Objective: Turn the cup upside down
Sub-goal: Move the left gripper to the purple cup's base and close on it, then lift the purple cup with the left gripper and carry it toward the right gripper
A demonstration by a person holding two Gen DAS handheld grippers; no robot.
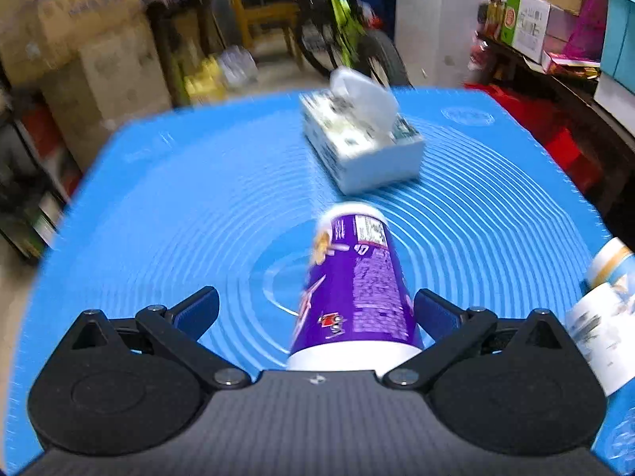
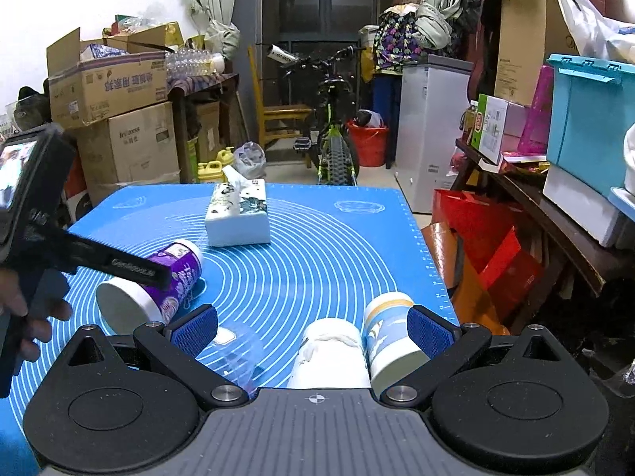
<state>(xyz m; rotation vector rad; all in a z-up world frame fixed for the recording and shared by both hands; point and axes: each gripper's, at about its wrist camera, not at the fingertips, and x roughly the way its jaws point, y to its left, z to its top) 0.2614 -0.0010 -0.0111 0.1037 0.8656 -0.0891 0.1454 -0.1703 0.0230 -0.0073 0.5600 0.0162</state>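
- My left gripper (image 1: 315, 295) has its jaws spread wide around the purple cup (image 1: 353, 285). The right pad (image 1: 432, 311) is touching the cup or just beside it, and the left pad is apart from it, so I do not pinch anything.
- The cup lies on the blue mat (image 2: 317, 246), nearer to me than the tissue box (image 2: 238, 218) and a little to its left. It is tilted, with the wide white end toward me and the narrow end toward the box.
- I judge that I stand around the cup like this to take it by the sides and turn it over.
- My right gripper (image 2: 311, 313) also has its jaws spread and holds nothing. It waits well nearer to me than the box, out of the way of the left one.
- Between the right jaws I see a clear cup (image 2: 238, 353), a white roll (image 2: 331, 353) and a blue-white can (image 2: 391, 341) beside the right pad.
- The left view is blurred by motion, so the print on the cup is not readable.
- My own body cuts off the near end of the cup there. I cannot tell if the white end is open or closed.
- Whether the cup rests fully on the mat is also unclear.
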